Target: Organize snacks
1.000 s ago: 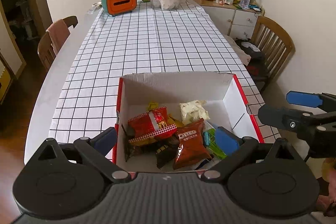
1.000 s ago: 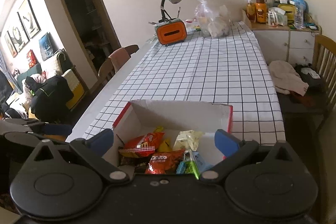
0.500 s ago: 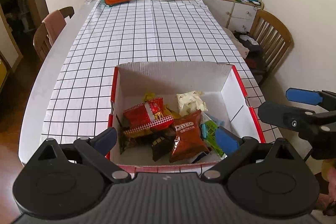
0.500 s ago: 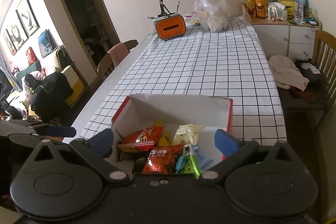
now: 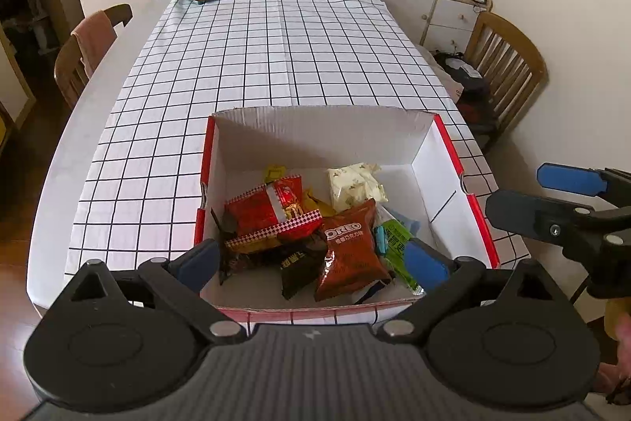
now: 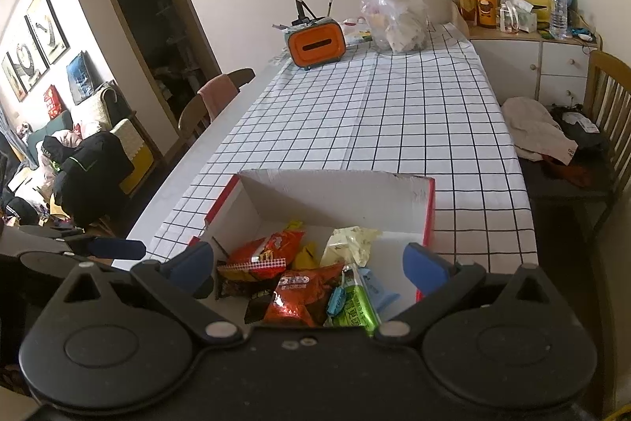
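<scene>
Left wrist view: over the last second you pulled the left gripper (image 5: pixel 311 261) up and back. The white-lined, red-edged cardboard box (image 5: pixel 430 160) sat lower in frame earlier and its near rim was hidden; at this moment the whole rim showed. Jaws stood wide apart, nothing between them. The snacks lay heaped in the near half of the box: the brown foil Oreo packet (image 5: pixel 349 249), the red-and-white checked-edge crisp bag (image 5: pixel 268 212) just left of it, the pale cream wrapper (image 5: pixel 357 184) behind, the green sachet (image 5: pixel 396 245) at the right. None had shifted. Your right gripper (image 5: pixel 552 200) hung off the box's right wall, outside it, blades parted and holding nothing.

Right wrist view: same retreat, smaller. The box (image 6: pixel 428 208) showed a little more floor than before. The right gripper's (image 6: pixel 309 267) jaws were spread with nothing held, above the near rim; the Oreo packet (image 6: pixel 303 294) sat directly below. The checked tablecloth (image 6: pixel 394 121) carried no loose snacks.

My read: you were framing the box, not picking yet. Sorting hadn't started, or everything had already been binned; I can't tell which.
</scene>
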The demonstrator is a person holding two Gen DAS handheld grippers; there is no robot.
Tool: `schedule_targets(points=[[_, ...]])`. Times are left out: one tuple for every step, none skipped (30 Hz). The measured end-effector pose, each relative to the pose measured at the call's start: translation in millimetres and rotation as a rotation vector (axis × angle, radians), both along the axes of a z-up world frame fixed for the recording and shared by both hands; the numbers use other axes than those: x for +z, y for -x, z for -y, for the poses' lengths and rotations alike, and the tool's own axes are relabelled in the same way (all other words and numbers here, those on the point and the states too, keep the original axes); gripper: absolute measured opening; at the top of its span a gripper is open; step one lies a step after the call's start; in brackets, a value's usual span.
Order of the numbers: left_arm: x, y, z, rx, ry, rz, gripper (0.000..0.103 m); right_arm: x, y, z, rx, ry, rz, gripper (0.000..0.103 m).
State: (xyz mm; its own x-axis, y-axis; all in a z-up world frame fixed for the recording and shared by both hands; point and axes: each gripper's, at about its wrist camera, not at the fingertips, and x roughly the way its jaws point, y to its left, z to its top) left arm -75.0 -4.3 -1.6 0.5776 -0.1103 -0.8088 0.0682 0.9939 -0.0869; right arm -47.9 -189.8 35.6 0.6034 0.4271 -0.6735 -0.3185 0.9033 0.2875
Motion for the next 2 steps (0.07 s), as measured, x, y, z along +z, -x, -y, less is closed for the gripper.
schedule_targets(points=[[-0.2,-0.2,-0.2,0.0,0.0,0.001,0.1,-0.4,-0.6,-0.5,-0.001,0.001,-0.002,0.103],[-0.3,-0.4,-0.7,0.0,0.0,0.002,0.1,-1.0,-0.8,-0.5,0.0,0.001,-0.003,0.103]])
